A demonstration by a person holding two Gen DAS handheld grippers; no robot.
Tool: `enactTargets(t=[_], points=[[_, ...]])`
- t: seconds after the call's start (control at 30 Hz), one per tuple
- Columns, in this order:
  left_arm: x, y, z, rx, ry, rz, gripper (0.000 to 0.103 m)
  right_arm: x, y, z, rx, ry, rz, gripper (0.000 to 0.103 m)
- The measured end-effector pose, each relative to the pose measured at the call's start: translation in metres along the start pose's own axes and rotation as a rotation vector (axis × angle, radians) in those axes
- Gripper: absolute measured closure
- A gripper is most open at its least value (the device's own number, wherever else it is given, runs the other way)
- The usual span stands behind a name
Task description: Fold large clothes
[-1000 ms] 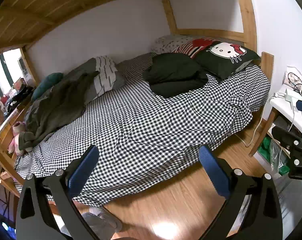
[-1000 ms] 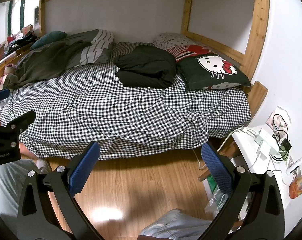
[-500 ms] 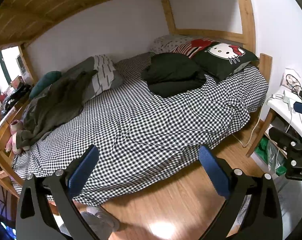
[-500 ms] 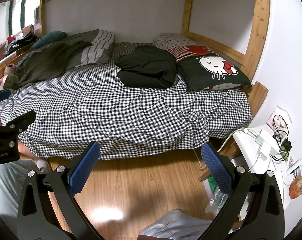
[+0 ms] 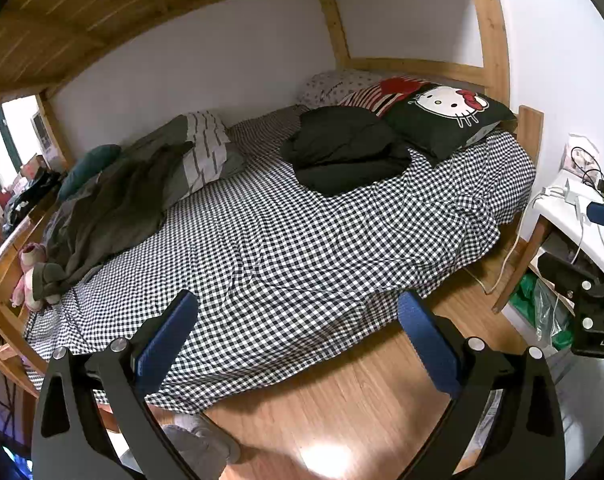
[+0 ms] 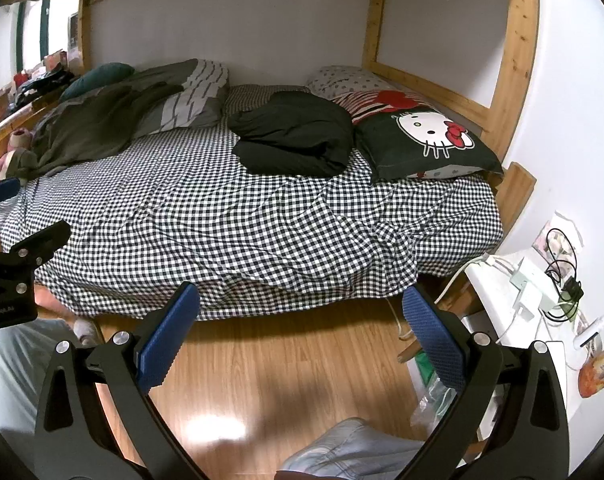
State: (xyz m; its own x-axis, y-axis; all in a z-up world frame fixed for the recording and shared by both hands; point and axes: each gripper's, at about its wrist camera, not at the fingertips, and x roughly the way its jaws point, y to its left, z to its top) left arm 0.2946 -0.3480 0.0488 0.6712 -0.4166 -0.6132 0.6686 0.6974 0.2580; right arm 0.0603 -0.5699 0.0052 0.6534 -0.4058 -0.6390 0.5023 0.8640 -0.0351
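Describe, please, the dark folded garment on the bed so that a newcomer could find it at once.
Start at the bed with the black-and-white checked sheet and look toward its head end, where a cartoon-cat pillow lies. The black garment sits right beside that pillow, bundled into a compact heap. Unlike the olive-green garment sprawled loosely at the other end, it is plain black and folded.

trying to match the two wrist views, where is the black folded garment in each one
Left wrist: the black folded garment lies upper centre-right, on the checked sheet.
Right wrist: the garment lies upper centre, on the same sheet.
Shared landmark: the cat-face pillow, directly right of the garment in both.
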Motion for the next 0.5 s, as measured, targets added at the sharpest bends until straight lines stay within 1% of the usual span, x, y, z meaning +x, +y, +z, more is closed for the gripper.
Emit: enactTargets(t=[0.37,0.5], points=[[-0.0014,-0.0021,0.0004,-0.001,-0.003,0.002,0.005,-0.0001,0.0011,0.0001,-0.002,-0.001,-0.003,0.003],[-0.001,-0.0005,0.0004,-0.013,0.0,-0.022,0.005,-0.0008,0.0015,-0.0001,0.0,-0.001,-0.001,0.003]])
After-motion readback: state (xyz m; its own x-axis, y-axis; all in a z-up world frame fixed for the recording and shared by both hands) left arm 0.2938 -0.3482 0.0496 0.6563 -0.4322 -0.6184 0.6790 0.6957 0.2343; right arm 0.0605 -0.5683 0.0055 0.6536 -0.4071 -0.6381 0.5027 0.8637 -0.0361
